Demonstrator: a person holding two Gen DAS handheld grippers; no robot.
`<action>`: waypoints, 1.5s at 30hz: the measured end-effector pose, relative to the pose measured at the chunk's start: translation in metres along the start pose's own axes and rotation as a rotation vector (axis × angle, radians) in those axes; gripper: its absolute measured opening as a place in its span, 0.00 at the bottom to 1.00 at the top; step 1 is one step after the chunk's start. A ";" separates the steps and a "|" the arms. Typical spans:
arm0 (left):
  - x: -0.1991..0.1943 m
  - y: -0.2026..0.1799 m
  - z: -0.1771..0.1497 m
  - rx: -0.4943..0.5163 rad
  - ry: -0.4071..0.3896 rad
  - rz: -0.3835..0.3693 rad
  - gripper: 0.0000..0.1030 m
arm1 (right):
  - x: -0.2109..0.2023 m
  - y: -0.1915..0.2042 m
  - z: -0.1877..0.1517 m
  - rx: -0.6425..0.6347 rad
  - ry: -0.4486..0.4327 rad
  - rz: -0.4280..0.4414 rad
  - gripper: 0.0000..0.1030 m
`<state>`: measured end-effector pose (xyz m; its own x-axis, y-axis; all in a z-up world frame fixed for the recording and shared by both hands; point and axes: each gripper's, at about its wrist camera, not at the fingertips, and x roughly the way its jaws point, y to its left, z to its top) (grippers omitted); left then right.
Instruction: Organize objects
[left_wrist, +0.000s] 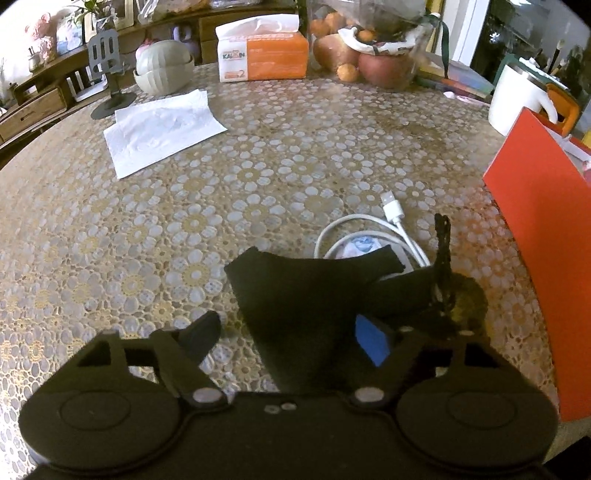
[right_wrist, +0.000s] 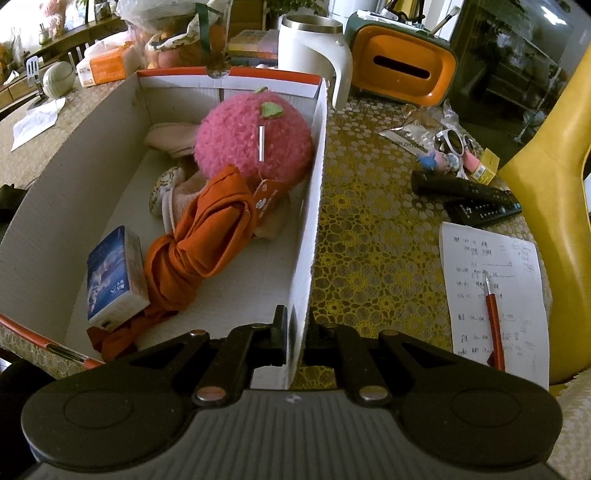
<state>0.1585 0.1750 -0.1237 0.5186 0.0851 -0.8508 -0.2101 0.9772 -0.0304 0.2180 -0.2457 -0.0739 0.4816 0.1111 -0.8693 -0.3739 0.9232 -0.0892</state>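
A folded black cloth (left_wrist: 295, 302) lies on the flower-patterned table (left_wrist: 258, 166), close in front of me in the left wrist view. My left gripper (left_wrist: 291, 336) stands open around it; the blue-padded right finger (left_wrist: 371, 341) is at the cloth's edge and the left finger (left_wrist: 205, 330) is apart from it. Behind the cloth lie a coiled white USB cable (left_wrist: 391, 221) and a black lacy item (left_wrist: 443, 254). My right gripper (right_wrist: 297, 332) is shut on the right wall of the white-lined cardboard box (right_wrist: 314, 206). The box holds a pink plush ball (right_wrist: 255, 144), an orange garment (right_wrist: 207, 240) and a blue tissue pack (right_wrist: 114, 273).
The box's orange outer wall (left_wrist: 535, 240) rises right of the left gripper. Further back are white napkins (left_wrist: 162, 129), a tissue box (left_wrist: 262, 55), a fruit bag (left_wrist: 369, 55) and a white jug (left_wrist: 517, 96). Right of the box lie remotes (right_wrist: 465, 192), a note sheet (right_wrist: 517, 266) with a red pen (right_wrist: 495, 325), and a yellow chair (right_wrist: 546, 203).
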 end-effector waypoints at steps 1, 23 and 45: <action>-0.001 -0.001 0.000 0.001 -0.003 -0.002 0.69 | 0.000 0.000 0.000 0.000 0.000 0.000 0.07; -0.046 -0.018 0.013 0.007 -0.049 -0.118 0.10 | -0.002 0.002 0.001 -0.001 -0.013 0.002 0.07; -0.130 -0.083 0.050 0.166 -0.155 -0.279 0.10 | -0.005 -0.002 -0.002 0.001 -0.048 0.012 0.06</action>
<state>0.1499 0.0926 0.0162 0.6594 -0.1730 -0.7316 0.0882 0.9842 -0.1533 0.2144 -0.2485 -0.0702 0.5143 0.1401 -0.8461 -0.3796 0.9218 -0.0782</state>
